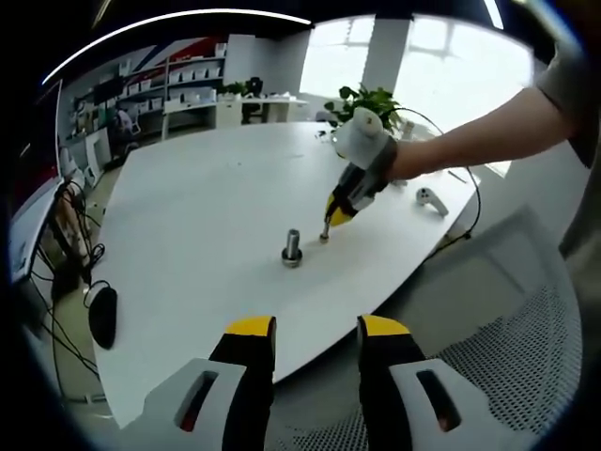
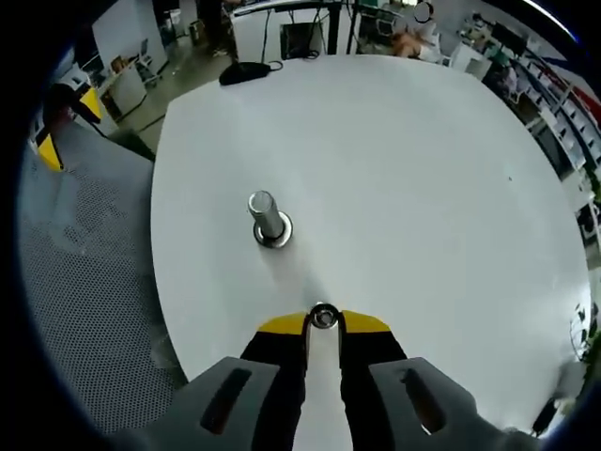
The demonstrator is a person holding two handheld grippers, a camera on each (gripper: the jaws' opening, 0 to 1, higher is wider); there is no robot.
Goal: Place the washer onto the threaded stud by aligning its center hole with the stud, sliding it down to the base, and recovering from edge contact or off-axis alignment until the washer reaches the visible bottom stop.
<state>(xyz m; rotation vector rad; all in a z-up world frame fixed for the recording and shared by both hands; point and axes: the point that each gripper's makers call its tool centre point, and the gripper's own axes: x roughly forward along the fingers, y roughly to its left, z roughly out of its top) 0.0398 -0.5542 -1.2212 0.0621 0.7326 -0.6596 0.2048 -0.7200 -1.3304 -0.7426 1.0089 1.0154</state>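
Washer (image 2: 323, 317): small metal ring, pinched between the tips of the right gripper (image 2: 323, 324); hole visible from above in the right gripper view, so lying roughly flat; low over the bench, near the stud but off to one side, not over it.
Washer, left gripper view (image 1: 324, 235): tiny at the yellow tips, at or just above the bench surface; contact cannot be told.
Stud (image 2: 266, 214): threaded metal post, upright on a wider round base, long axis standing up from the bench; also seen in the left gripper view (image 1: 292, 246), just beside the washer.
Right gripper, fingers: nearly closed, clamped on the washer's rim; seen from the other side (image 1: 335, 212), held by a hand (image 1: 368, 143) with a bare forearm reaching in.
Left gripper (image 1: 315, 335): fingers spread apart, holding nothing, back from the near edge of the bench.
Bench (image 2: 413, 188): white, rounded outline, smooth top.
On the bench: small grey object (image 1: 431, 199) near the far edge.
Beside the bench: mesh chair seat (image 2: 84, 282).
Room: shelving with white boxes (image 1: 183, 80), green plant (image 1: 368, 101), bright windows, cables along one side.
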